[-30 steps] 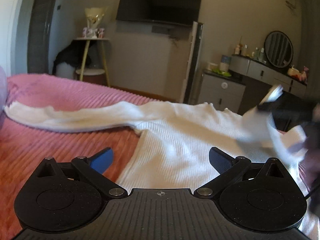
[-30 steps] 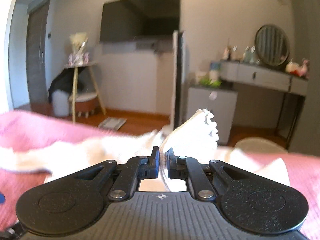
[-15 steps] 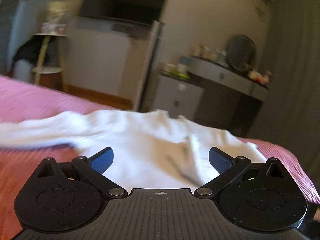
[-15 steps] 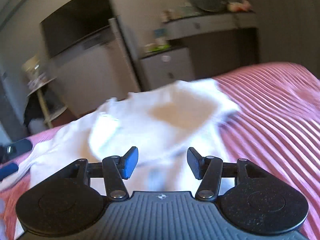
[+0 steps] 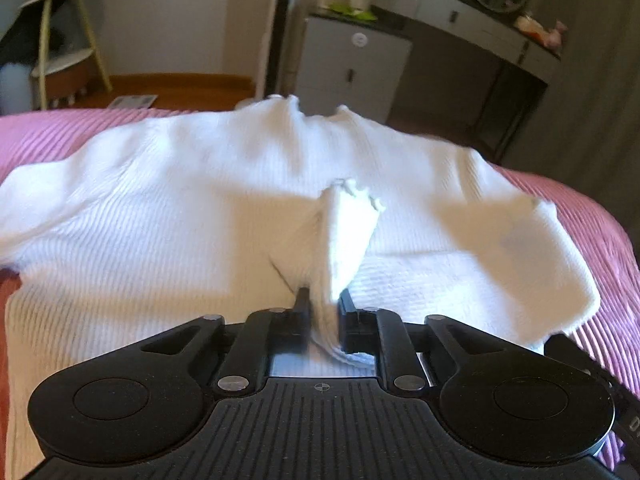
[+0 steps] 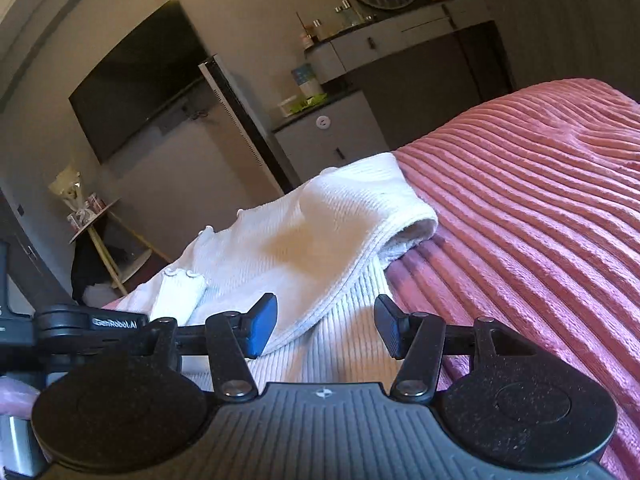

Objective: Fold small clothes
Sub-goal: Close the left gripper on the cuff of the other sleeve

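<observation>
Left wrist view: a second ago the left gripper [image 5: 323, 308] stood wide apart over the white ribbed sweater [image 5: 168, 208]; now its jaws are clamped together on a cuff [image 5: 348, 232] of that sweater, which stands up in a scalloped peak just ahead of the fingertips. The view has dipped, so the wall TV has gone from sight. The sweater lies spread across the pink ribbed bedspread [image 5: 568, 200], collar toward the far edge of the bed, one sleeve trailing to the left edge, the other folded in over the body.

Right wrist view: a second ago the right gripper [image 6: 326, 328] pinched a cuff; now its jaws stand apart with nothing pressed between them, over the sweater's [image 6: 312, 236] body. The folded sleeve's rounded bend lies at the sweater's right side, on the bedspread [image 6: 532, 216]. The left gripper [image 6: 92, 324] shows at the left edge, cuff [image 6: 180, 292] just beyond it.
</observation>
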Demonstrator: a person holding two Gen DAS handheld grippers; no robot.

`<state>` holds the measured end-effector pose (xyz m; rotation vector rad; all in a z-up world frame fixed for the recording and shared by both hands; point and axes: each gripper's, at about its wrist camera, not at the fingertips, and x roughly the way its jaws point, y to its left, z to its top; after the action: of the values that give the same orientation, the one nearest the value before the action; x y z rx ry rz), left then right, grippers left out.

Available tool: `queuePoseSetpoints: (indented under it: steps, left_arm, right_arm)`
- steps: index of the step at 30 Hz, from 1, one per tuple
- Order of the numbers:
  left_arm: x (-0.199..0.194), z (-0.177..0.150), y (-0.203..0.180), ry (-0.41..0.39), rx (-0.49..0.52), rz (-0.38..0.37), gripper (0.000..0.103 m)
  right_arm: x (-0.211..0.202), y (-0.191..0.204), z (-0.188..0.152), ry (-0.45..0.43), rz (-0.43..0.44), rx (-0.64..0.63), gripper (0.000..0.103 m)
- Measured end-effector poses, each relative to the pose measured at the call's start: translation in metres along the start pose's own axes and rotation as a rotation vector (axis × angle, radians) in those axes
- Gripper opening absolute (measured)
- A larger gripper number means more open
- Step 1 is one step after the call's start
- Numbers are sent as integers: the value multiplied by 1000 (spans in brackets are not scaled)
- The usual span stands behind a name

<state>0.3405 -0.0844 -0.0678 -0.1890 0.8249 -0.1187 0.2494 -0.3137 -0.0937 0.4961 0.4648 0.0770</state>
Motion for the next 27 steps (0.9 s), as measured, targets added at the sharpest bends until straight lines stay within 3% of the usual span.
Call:
queuePoseSetpoints:
  steps: [2, 7, 9, 11, 14, 15, 16, 17, 18, 20, 23, 24, 25, 27]
  left_arm:
    - [-10, 7, 8, -37, -38, -23, 13]
    - [-66, 22, 26, -317, -55, -59, 13]
    - [-75, 17, 41, -378, -86, -20, 13]
    - [-69, 9, 58, -361, -128, 25, 14]
    - [-43, -4, 88, -246, -218, 38, 21]
    - [-37, -7, 95, -224, -232, 41, 30]
    - [-35, -10, 101, -216, -245, 42, 48]
    - [-35, -11, 106, -219, -263, 40, 56]
    - [-36, -10, 111, -232, -286, 40, 63]
    - [-38, -4, 119, -244, -323, 30, 63]
    - [-35, 1, 136, -237, -396, 11, 56]
    - [-31, 4, 139, -218, -412, 10, 40]
    - [-29, 5, 140, -205, -420, 9, 18]
    - [-32, 6, 143, -212, -419, -11, 10]
  right_arm:
    - [0, 0, 0, 1, 15, 13, 54]
    - [2, 5, 0, 3, 26, 6, 54]
    - [5, 3, -1, 17, 27, 17, 54]
    - [8, 1, -3, 33, 23, 26, 54]
    - [10, 3, -5, 34, 19, 12, 54]
    - [10, 3, -5, 33, 21, 12, 54]
    - [10, 3, -5, 32, 22, 12, 54]
    - [10, 3, -4, 32, 23, 13, 54]
    - [9, 3, -4, 29, 23, 16, 54]
    - [8, 3, -2, 19, 28, 21, 54]
    - [4, 4, 0, -8, 39, 18, 54]
    - [4, 4, 0, -16, 41, 12, 54]
    - [4, 4, 0, -19, 42, 10, 53]
    - [6, 1, -1, -11, 44, 22, 49]
